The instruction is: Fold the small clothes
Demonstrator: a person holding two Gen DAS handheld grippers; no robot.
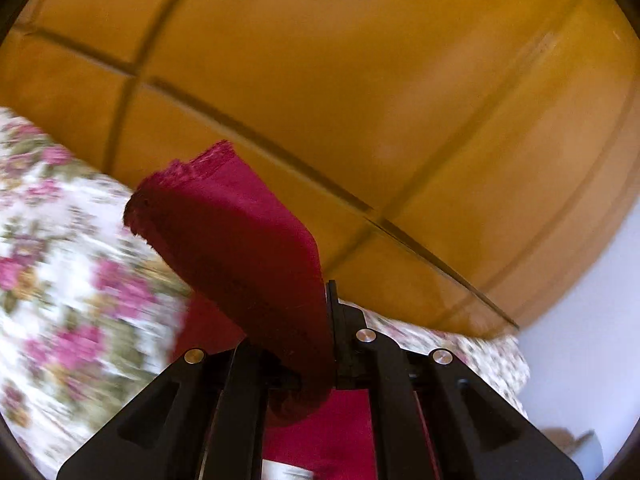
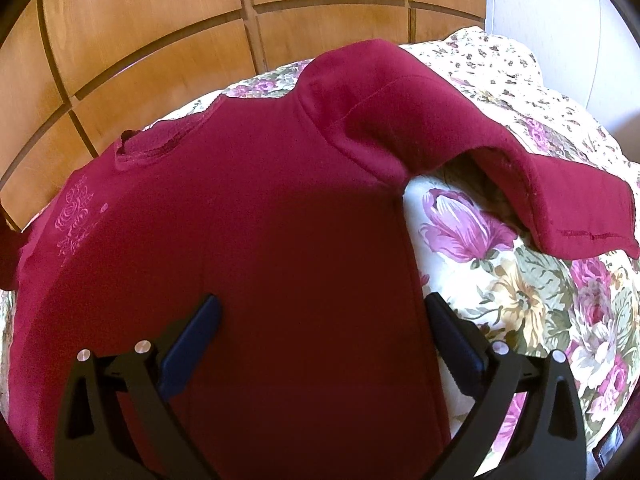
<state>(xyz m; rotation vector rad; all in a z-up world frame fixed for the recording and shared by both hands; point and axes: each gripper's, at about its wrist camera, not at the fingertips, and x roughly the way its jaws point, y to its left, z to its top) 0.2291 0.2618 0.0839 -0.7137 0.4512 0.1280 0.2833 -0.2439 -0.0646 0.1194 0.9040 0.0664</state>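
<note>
Left tool clamped on maroon sweater sleeve; right tool apart; pink chest print, perhaps floral, unreadable.

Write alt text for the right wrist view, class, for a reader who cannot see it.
A dark red long-sleeved cotton top lies spread on a floral bedspread, one sleeve stretched out to the right. The black right gripper hovers open over its lower body. Wooden panelling stands behind.
</note>
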